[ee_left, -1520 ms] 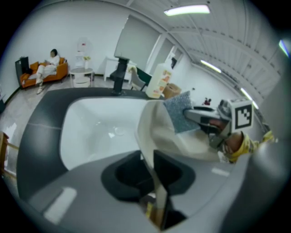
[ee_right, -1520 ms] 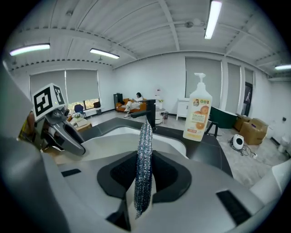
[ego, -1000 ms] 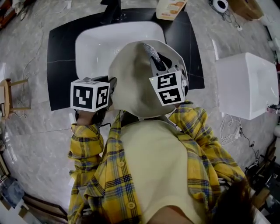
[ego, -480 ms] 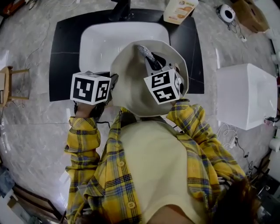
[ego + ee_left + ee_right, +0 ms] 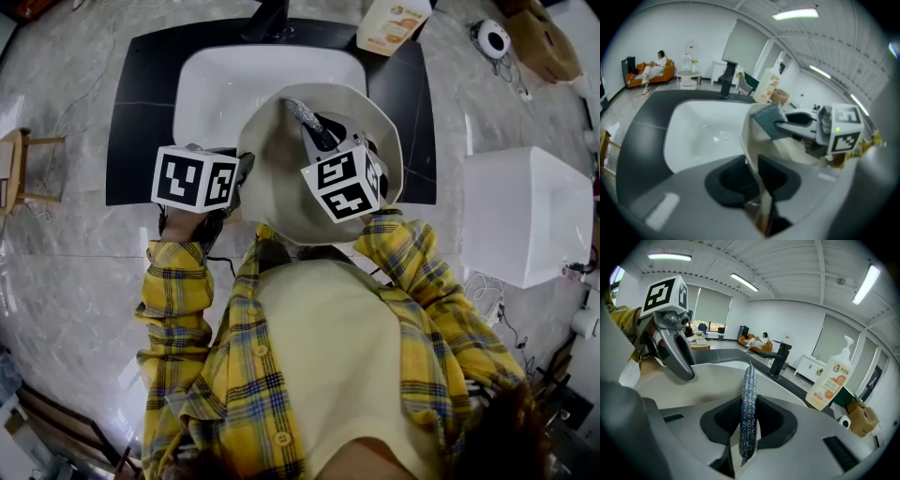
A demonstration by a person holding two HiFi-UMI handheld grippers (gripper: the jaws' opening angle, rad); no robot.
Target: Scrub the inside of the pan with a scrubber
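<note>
Black stone makes up the worktop (image 5: 131, 112), with a white sink (image 5: 216, 84) set into it. A cream pan (image 5: 272, 178) is held up over the sink's near edge, tilted so that its open side faces the person. The left gripper (image 5: 758, 187) has its fingers clamped on the pan's thin wall at the pan's left side, and that wall runs edge-on between them. This one-sided pinch looks like the main weakness. If the scrubbing presses hard on the pan's far wall, the force could lever the pan round in the grip. The smooth rim could then slide out and drop the pan into the sink or onto the worktop's edge. A second risk lies with the right gripper (image 5: 747, 427). Its fingers are closed on a flat, silver, glittery scrubber (image 5: 749, 390), which stands on edge between them and is gripped by its lower part. A sideways drag against the pan could fold the pad or pull it out of the pinch. The scrubber's free end sticks out well past the fingertips. It lies inside the pan, up near the far rim, and whether it touches the inner wall cannot be told.
</note>
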